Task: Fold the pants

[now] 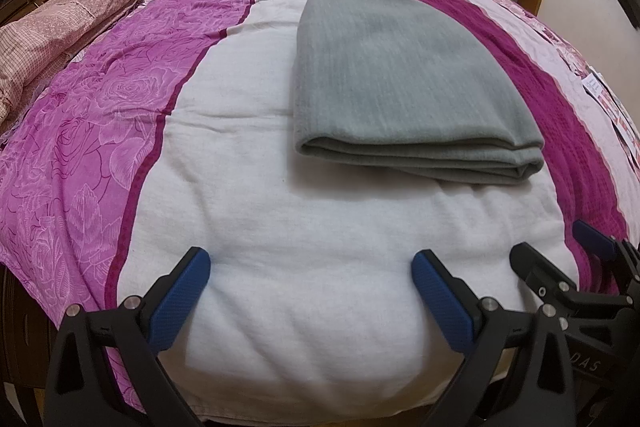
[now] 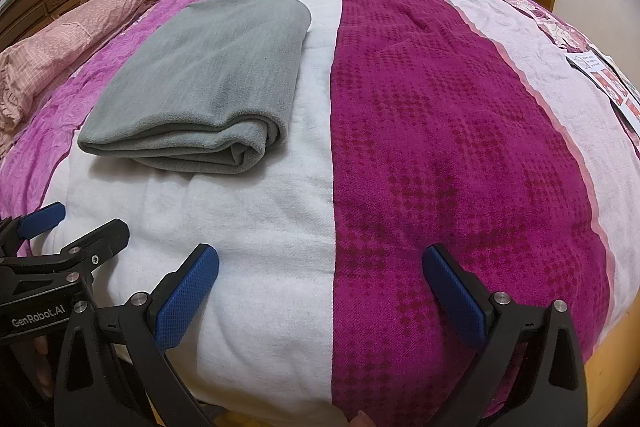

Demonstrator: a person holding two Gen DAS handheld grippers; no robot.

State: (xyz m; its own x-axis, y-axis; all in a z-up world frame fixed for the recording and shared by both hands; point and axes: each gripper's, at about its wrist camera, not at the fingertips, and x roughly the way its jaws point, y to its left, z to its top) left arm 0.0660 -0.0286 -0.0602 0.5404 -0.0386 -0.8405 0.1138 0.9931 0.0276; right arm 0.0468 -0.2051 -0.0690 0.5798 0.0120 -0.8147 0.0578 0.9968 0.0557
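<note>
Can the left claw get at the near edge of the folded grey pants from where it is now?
Probably yes. The left claw is open and holds nothing, and only bare white bedspread lies between it and the folded edge of the grey pants, ahead and slightly right.

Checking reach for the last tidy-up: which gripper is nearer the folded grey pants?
Left. The left gripper sits just short of the pants, slightly to their left; the right gripper is further right.
</note>
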